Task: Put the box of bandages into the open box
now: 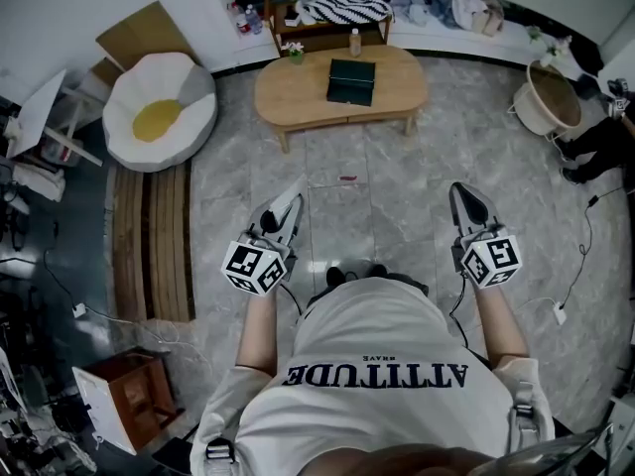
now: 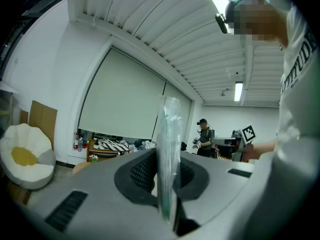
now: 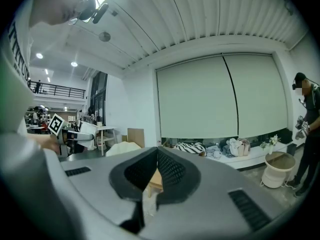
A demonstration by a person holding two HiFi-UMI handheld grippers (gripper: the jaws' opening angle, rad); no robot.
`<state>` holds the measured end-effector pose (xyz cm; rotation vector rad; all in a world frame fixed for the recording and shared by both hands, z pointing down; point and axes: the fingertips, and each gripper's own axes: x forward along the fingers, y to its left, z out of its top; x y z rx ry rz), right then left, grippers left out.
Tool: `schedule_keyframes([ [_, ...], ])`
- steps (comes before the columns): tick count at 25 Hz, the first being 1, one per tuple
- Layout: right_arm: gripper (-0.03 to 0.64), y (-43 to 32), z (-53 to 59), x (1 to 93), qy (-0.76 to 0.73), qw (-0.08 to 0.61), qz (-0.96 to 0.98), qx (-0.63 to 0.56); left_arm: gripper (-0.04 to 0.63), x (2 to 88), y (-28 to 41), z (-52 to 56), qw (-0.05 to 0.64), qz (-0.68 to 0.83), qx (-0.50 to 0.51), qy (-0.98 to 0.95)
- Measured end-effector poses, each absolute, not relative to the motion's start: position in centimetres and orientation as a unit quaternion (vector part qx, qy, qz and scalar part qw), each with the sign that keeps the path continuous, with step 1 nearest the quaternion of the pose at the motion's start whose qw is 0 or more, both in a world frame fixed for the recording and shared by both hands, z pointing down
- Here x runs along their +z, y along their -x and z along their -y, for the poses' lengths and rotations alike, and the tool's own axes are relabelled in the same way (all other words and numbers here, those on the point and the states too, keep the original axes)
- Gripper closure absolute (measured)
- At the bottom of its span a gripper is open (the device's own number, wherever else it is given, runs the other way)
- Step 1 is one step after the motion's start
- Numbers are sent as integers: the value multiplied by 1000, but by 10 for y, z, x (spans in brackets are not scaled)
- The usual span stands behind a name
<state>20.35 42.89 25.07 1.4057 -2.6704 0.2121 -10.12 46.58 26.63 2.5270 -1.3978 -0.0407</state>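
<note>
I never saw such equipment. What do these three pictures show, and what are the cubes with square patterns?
No robot here: a person holds a two-jaw hand tool in each hand; the patterned cubes are part of them. The head view looks down from the person's head; the other two come from cameras on the tools. The left gripper is closed on a thin packet in clear wrap. The right gripper is closed and empty. Ahead, a wooden table carries a dark box and a small bottle.

Two claws (image 1: 281,216) (image 1: 466,196), one table (image 1: 298,95), one box (image 1: 351,80), perhaps one packet (image 2: 170,149).
</note>
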Motion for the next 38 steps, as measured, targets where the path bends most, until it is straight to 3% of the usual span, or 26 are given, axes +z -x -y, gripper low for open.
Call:
schedule_keyframes([
  [24, 595, -123, -470, 264, -482, 74, 870, 67, 554, 292, 185, -496, 152, 451, -7, -879],
  [38, 595, -118, -448, 271, -478, 77, 872, 73, 554, 301, 193, -471, 157, 457, -7, -876],
])
